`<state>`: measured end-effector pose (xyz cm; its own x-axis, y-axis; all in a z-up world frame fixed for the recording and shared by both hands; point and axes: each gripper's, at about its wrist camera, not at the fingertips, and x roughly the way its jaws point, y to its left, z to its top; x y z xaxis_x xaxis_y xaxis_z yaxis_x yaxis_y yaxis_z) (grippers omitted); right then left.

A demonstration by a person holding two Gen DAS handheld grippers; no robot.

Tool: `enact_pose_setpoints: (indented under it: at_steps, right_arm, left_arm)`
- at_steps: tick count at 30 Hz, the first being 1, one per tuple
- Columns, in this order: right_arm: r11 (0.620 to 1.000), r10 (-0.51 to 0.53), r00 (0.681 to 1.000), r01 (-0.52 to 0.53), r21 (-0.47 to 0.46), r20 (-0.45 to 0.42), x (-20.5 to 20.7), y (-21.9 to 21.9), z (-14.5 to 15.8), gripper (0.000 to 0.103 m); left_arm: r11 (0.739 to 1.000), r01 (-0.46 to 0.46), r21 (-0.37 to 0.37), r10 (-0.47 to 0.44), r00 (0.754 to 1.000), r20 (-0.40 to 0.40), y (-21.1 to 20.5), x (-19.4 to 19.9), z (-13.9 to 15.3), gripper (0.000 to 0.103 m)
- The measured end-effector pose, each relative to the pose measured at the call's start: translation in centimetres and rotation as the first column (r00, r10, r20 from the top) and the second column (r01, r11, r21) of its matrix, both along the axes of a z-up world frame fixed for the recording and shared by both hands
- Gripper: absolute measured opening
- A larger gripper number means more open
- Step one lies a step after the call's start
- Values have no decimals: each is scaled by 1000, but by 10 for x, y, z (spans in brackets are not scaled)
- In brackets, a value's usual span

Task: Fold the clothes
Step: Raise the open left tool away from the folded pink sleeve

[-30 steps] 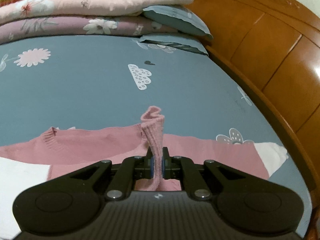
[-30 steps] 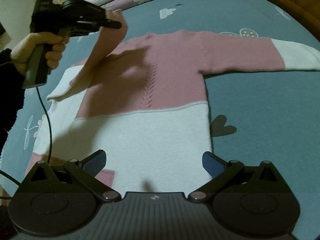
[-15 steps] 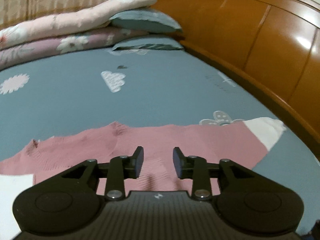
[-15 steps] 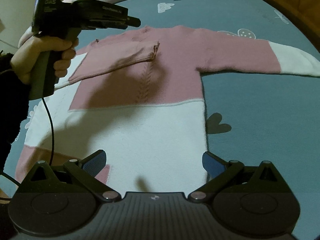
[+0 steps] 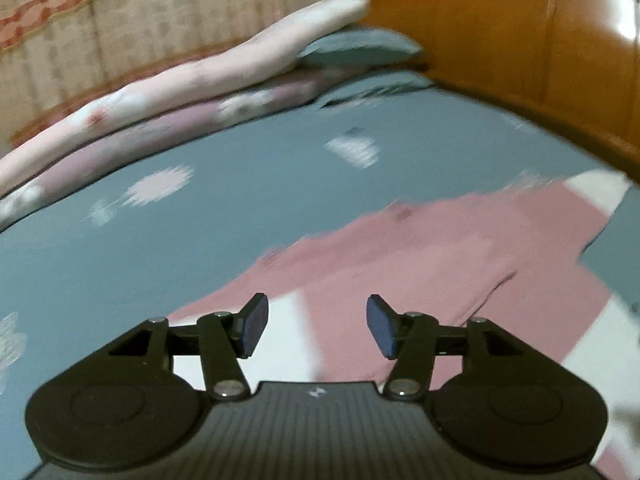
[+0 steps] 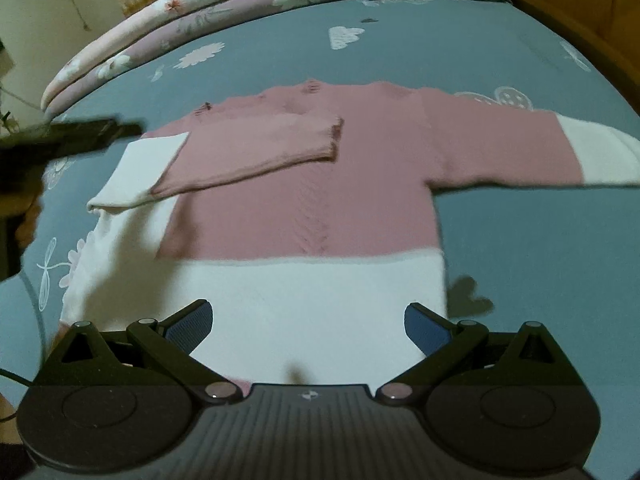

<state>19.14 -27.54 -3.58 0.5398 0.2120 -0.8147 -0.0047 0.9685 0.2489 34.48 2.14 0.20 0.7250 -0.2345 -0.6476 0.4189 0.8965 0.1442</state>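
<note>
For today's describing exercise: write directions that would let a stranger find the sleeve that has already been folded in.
Start at the blue-grey bed sheet and find the pink and white sweater lying flat on it. The folded sleeve lies across the chest, its pink cuff near the middle. The other sleeve stretches straight out over the sheet, ending in white.

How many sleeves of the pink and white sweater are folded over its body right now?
1. The folded sleeve lies across the sweater chest; the other sleeve lies straight out on the bed sheet.
</note>
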Motion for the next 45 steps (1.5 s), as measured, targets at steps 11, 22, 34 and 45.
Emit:
enact_pose_setpoints:
  at_steps: [11,22,34,45]
  right_arm:
    - [996,74,997,-76,56,27,63,47,-11,103]
    - [990,130,991,-131,-60,-25,76,73,-57,103]
    - [978,61,996,-72,198,58,110,37,-21,103]
    - [691,-254,967,207,693,-35,158,-43,-88,101]
  left_arm:
    - [980,-189,-69,181,978,-105,94,-22,-44,65]
    - [967,-242,-82,233,967,-104,112,-12,-76,67]
    - [964,-251,-88,243,966,-92,122,-11,-84,75]
    - [955,-277,-105,263,956,-131,124,-7,-92,80]
